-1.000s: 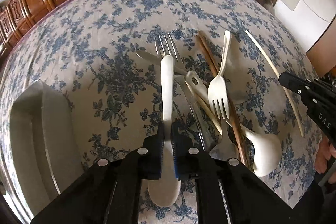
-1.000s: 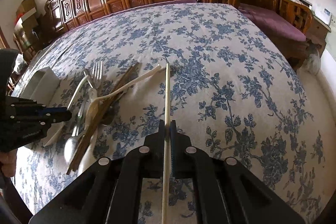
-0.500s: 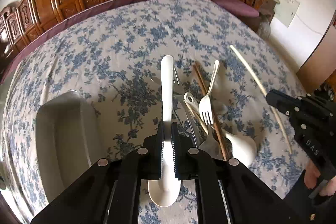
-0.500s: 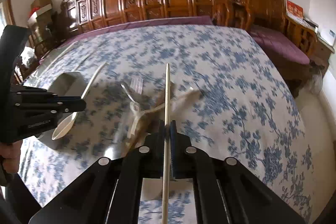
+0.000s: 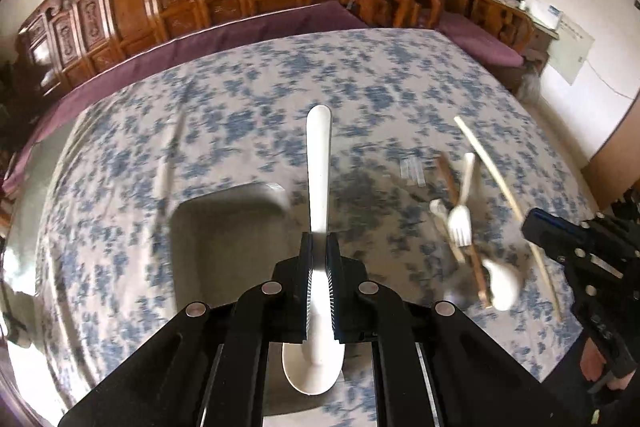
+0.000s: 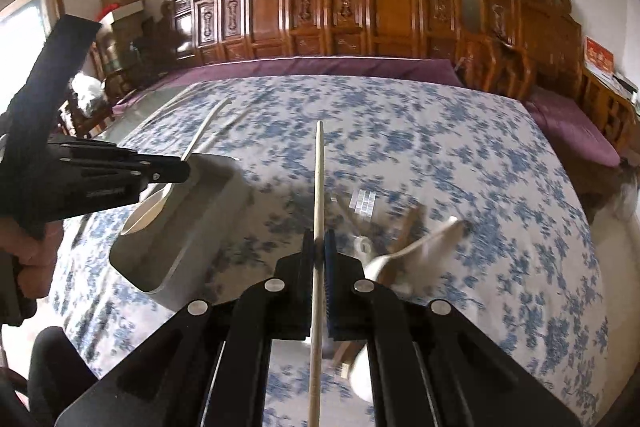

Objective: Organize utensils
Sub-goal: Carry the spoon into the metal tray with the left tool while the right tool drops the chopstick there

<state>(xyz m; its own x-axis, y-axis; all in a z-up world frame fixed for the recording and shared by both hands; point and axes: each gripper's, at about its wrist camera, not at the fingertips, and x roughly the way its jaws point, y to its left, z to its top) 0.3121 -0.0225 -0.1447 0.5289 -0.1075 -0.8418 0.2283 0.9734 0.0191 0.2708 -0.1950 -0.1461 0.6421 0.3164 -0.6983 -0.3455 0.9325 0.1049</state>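
The spoon (image 5: pixel 319 163) looks like smooth, matt cream plastic. The chopstick (image 6: pixel 318 187) is pale, matt wood. The tablecloth (image 6: pixel 440 155) is printed cloth, the tray (image 6: pixel 160 267) smooth grey plastic, the chairs (image 6: pixel 360 7) carved glossy wood.

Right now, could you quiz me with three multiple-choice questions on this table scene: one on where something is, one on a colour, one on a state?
1. Where does the grey tray lie from the heap of utensils in the right wrist view?
A. to its left B. to its right C. under it
2. What colour is the spoon in the left gripper?
A. red B. cream white C. black
3. What is the right gripper doing?
A. standing open B. clamped on a pale chopstick C. clamped on a fork

Key: 1 A, the tray sits left of the heap. 2 B, the spoon shows cream white. 3 B, the thin stick runs between closed pads.
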